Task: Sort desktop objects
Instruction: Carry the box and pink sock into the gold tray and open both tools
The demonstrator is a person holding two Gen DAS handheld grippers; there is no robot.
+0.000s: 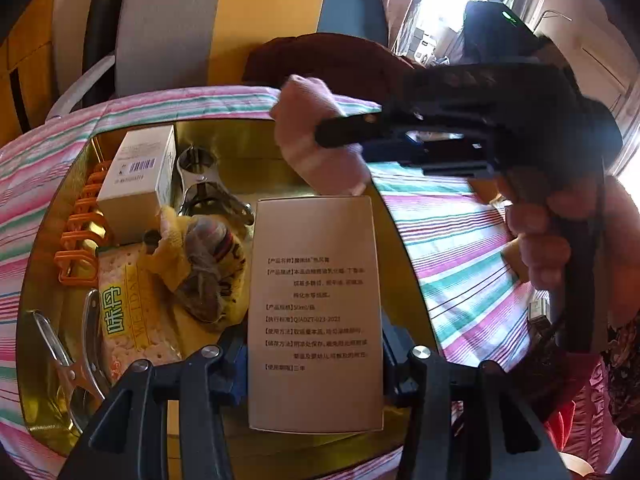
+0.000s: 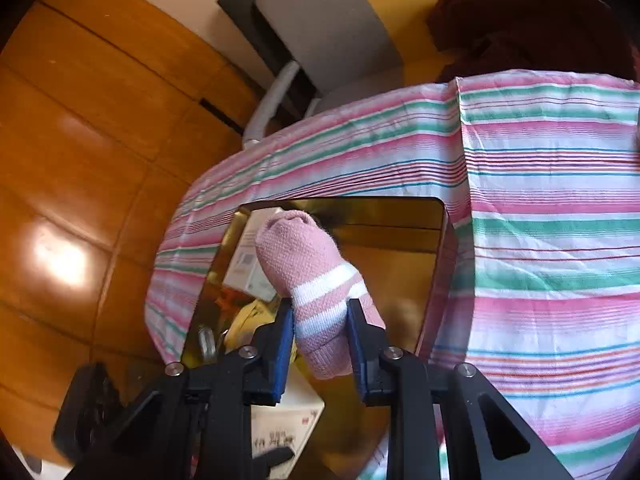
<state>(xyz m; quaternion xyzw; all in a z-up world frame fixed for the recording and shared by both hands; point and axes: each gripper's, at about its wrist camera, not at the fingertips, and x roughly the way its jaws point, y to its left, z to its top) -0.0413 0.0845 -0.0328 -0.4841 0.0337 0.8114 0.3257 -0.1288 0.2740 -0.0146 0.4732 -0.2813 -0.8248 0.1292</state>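
Note:
My left gripper is shut on a beige carton printed with black text, held upright over the gold tray. My right gripper is shut on a pink sock with white stripes, which hangs above the tray's far part. In the left wrist view the right gripper comes in from the right, a hand on its handle, with the sock bunched at its tips just beyond the carton's top edge.
In the tray lie a white barcoded box, orange clips, a metal opener, a yellow cloth bundle, a cracker packet and metal tongs. A striped cloth covers the table. A chair stands behind.

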